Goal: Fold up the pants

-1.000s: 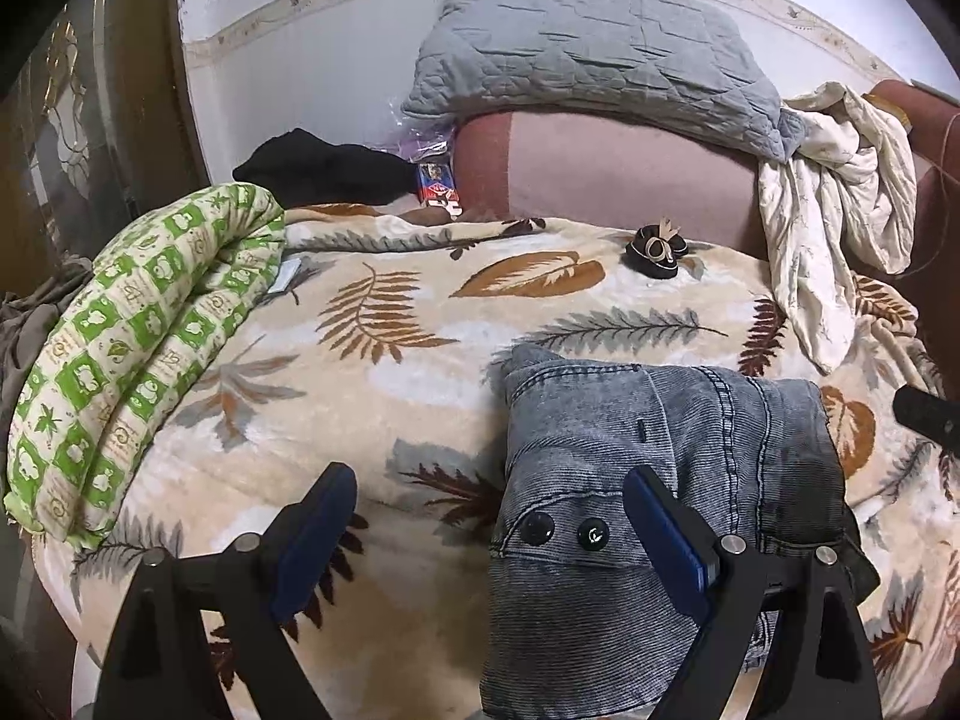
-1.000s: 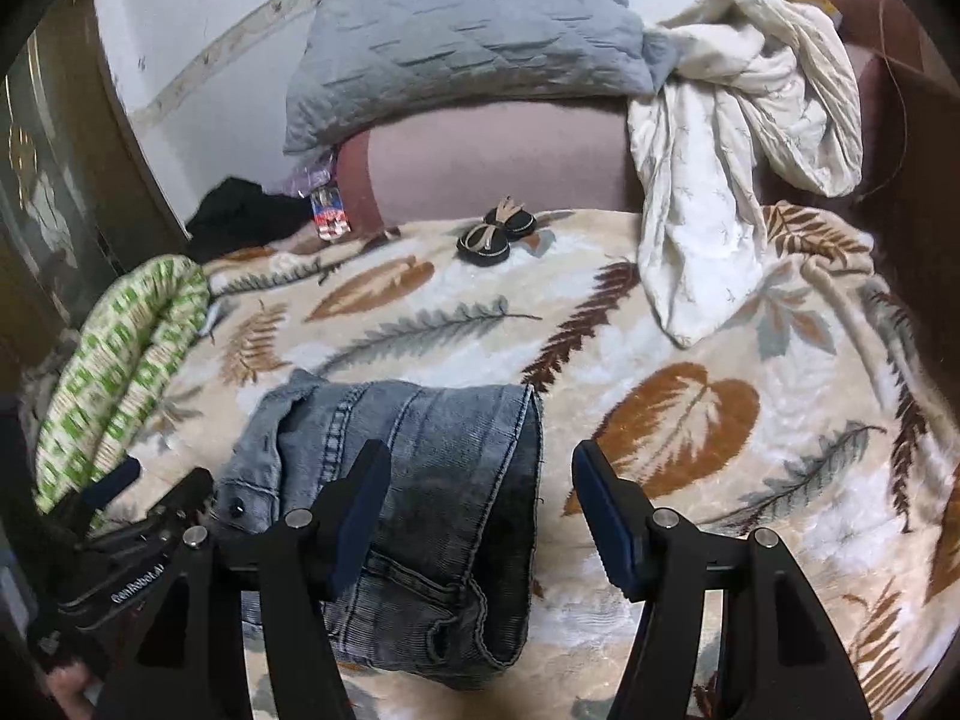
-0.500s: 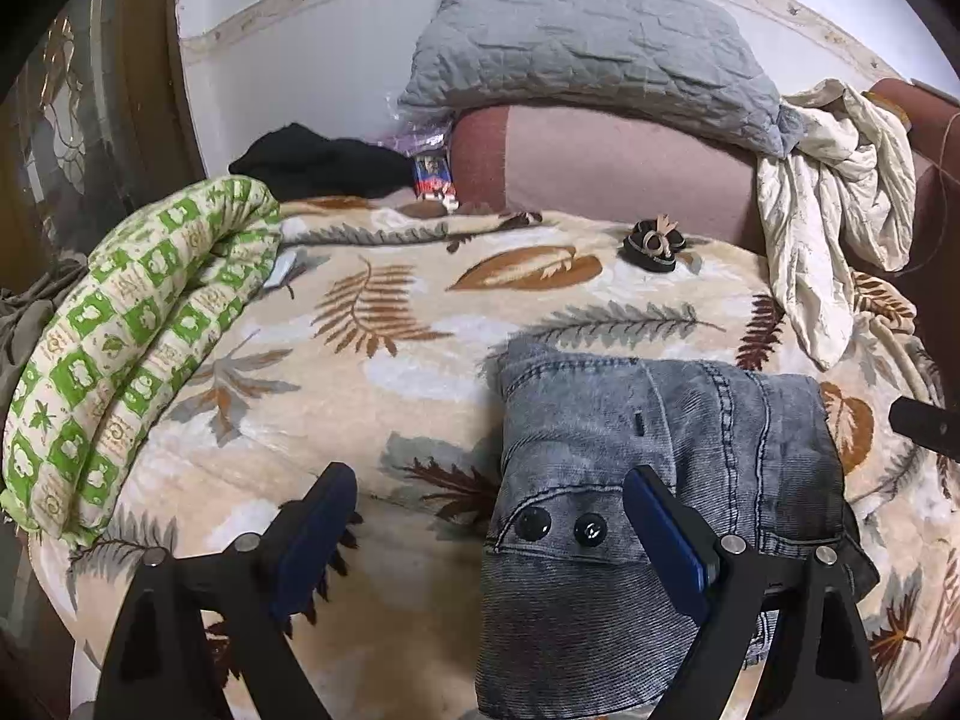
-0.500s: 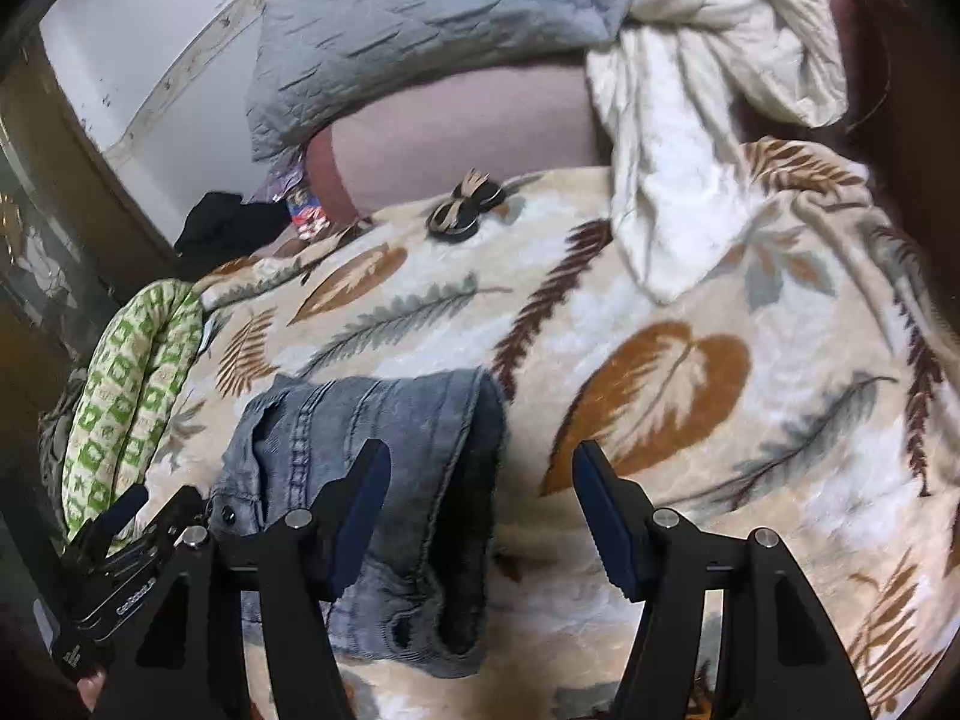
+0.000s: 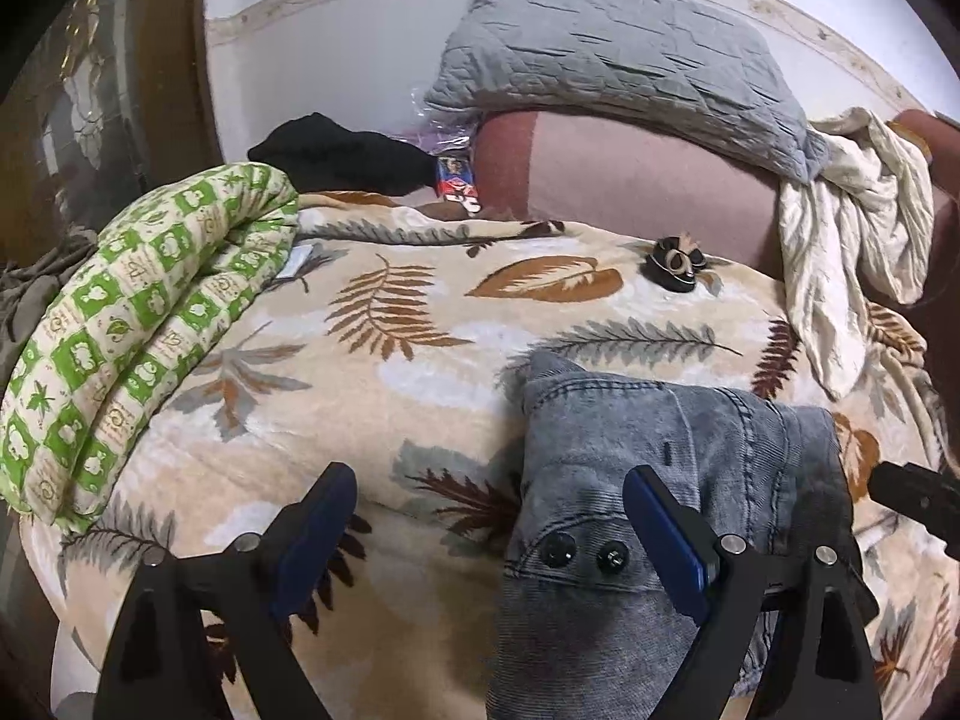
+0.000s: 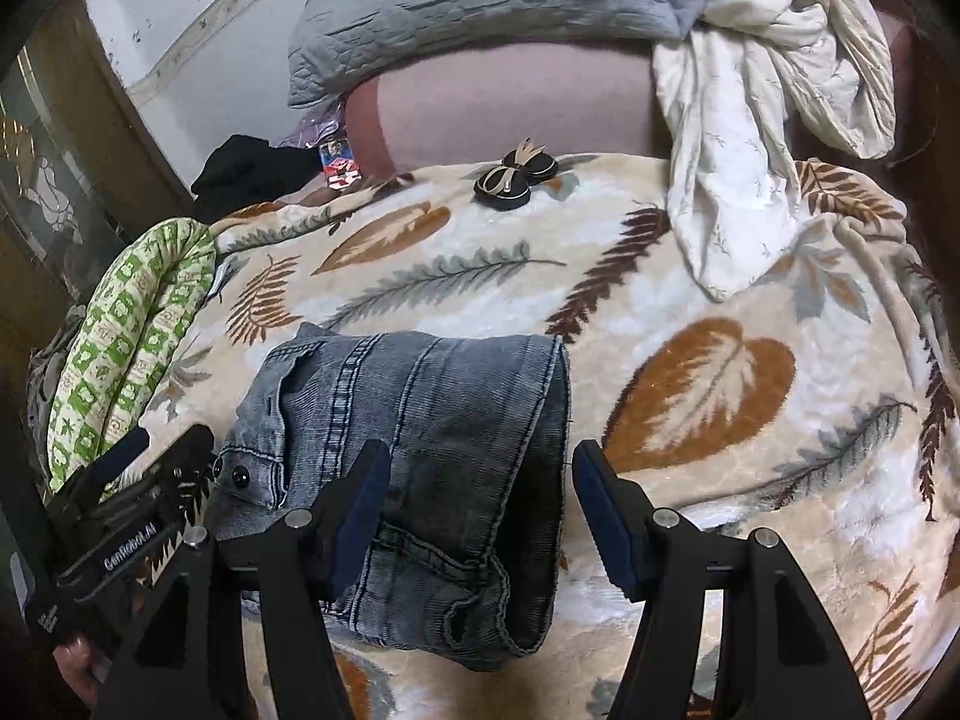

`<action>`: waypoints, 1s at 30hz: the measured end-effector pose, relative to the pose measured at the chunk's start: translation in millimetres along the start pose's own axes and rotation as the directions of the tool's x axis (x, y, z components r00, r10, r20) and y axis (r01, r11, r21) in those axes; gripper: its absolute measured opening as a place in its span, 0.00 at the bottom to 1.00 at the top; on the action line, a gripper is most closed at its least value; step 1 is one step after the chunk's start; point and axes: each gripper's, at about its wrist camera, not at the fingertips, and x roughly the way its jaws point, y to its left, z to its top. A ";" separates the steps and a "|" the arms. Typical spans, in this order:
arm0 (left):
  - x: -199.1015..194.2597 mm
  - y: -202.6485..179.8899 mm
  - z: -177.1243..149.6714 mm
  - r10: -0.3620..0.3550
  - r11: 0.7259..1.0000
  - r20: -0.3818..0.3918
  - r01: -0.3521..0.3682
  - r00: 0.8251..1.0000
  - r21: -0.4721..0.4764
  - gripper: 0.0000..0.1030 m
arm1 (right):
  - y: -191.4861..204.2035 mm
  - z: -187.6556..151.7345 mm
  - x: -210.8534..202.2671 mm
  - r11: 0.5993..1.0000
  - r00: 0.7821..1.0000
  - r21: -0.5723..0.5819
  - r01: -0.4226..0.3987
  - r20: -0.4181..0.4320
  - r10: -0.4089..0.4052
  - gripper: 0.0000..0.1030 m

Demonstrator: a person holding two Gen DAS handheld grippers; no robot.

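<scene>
The grey-blue denim pants (image 5: 648,480) lie folded in a compact bundle on the leaf-print blanket (image 5: 420,372), waistband with two black buttons toward me. They also show in the right wrist view (image 6: 432,420). My left gripper (image 5: 489,516) is open and empty, just above the blanket at the bundle's left edge. My right gripper (image 6: 480,498) is open and empty, over the bundle's right side; its left finger (image 6: 360,498) is over the denim. The left gripper (image 6: 138,480) shows at the lower left of the right wrist view.
A rolled green-checked quilt (image 5: 120,330) lies on the left. A grey pillow (image 5: 618,66) and cream cloth (image 5: 852,228) rest on the pink headboard. A black hair bow (image 5: 675,264), black garment (image 5: 348,153) and a small packet (image 5: 456,183) lie at the back.
The right wrist view tipped away and came back, closer to the bundle. The left gripper edged back slightly. Both grippers stayed open; the pants did not move.
</scene>
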 end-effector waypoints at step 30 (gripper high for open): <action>-8.0 -12.7 -3.7 0.040 0.995 0.020 -0.042 0.999 0.088 0.90 | 15.4 -5.6 4.0 0.996 0.998 -0.059 0.065 0.028 -0.063 0.62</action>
